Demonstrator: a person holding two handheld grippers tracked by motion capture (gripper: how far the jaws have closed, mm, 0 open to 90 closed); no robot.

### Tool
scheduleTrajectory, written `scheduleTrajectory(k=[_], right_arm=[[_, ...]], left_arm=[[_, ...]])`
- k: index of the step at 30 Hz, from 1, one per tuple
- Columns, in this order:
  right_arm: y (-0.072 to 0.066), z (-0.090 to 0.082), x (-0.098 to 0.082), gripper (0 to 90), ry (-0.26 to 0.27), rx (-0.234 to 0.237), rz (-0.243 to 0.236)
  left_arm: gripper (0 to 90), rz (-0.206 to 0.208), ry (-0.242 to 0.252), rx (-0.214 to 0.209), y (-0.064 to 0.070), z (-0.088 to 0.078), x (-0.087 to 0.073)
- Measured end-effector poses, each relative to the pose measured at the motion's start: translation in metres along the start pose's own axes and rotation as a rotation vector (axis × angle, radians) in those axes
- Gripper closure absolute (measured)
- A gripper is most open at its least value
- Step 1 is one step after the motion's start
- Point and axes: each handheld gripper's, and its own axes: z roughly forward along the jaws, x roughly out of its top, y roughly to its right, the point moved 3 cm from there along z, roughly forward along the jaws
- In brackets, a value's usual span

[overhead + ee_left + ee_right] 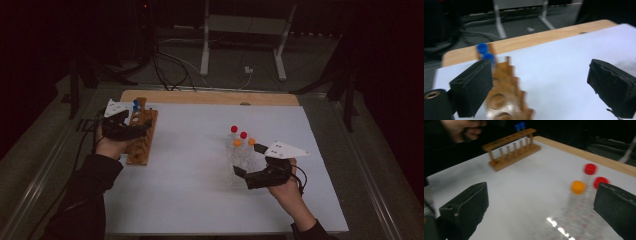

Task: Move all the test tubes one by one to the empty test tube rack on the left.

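Your left gripper stands released over the wooden rack at the table's left — nothing sits between its jaws. Two blue-capped tubes stand upright in the rack's far holes, where slots keep them from rolling. Your right gripper is spread wide and grasps nothing, poised just beside the loose tubes with red and orange caps lying clustered at the right — likely the next pick, judging by its approach.
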Motion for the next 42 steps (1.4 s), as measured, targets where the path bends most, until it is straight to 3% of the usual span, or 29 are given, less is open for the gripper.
scheduleTrajectory(k=[6, 10, 18, 27, 34, 42], right_arm=[[0.019, -0.003, -0.003, 0.0, 0.001, -0.052, 0.024], [0.029, 0.000, -0.009, 0.0, -0.019, -0.069, 0.040], [0.047, 0.011, -0.025, 6.3, -0.066, -0.121, 0.071], [0.062, 0.024, -0.040, 25.9, -0.119, -0.173, 0.089], [0.069, 0.034, -0.045, 46.9, -0.132, -0.188, 0.109], [0.070, 0.049, -0.047, 67.2, -0.163, -0.190, 0.093]], left_arm=[[1.1, 0.051, 0.008, -0.140, 0.033, -0.016, -0.015], [1.1, 0.089, -0.017, -0.197, 0.054, -0.020, -0.028], [1.1, 0.112, -0.015, -0.312, 0.082, -0.026, -0.047], [1.1, 0.153, -0.031, -0.363, 0.102, -0.026, -0.060], [1.2, 0.152, -0.039, -0.381, 0.104, -0.024, -0.065], [1.2, 0.158, -0.042, -0.384, 0.106, -0.023, -0.066]])
